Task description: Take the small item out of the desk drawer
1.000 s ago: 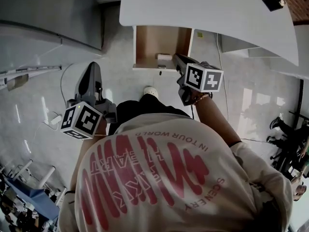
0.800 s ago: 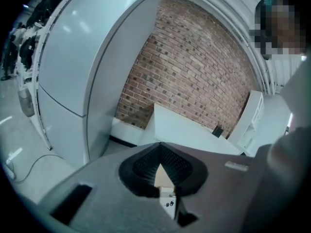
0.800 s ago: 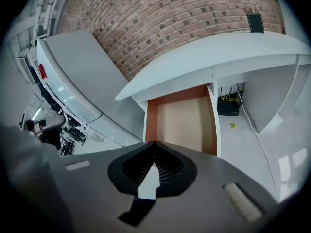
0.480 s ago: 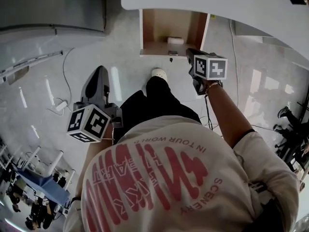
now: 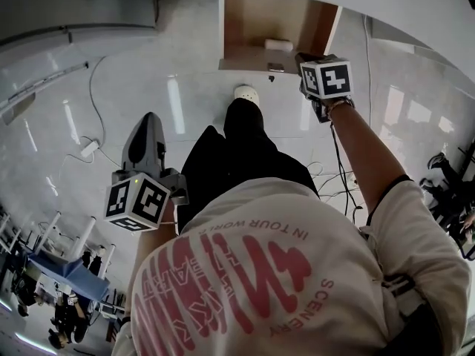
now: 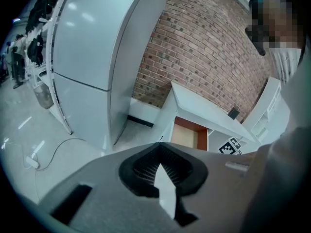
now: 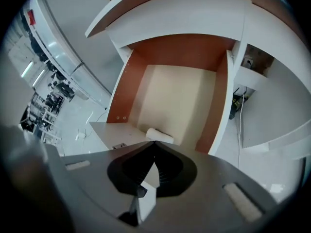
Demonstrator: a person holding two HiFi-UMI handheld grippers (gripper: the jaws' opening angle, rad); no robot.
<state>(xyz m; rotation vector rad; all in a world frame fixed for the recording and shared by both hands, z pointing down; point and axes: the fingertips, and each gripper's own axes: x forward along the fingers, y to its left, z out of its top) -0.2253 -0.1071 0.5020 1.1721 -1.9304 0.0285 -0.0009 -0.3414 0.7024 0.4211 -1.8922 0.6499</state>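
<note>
While we are holding the right gripper (image 5: 301,58) at the upper right of the head view, just beside the open desk drawer (image 5: 245,59), its jaws are pressing together on nothing. The small white item (image 5: 279,45) is lying inside the drawer at upper centre, near its front, untouched. Our left gripper (image 5: 146,119) is hanging at centre left over the floor (image 5: 59,124), its jaws likewise meeting, empty.
</note>
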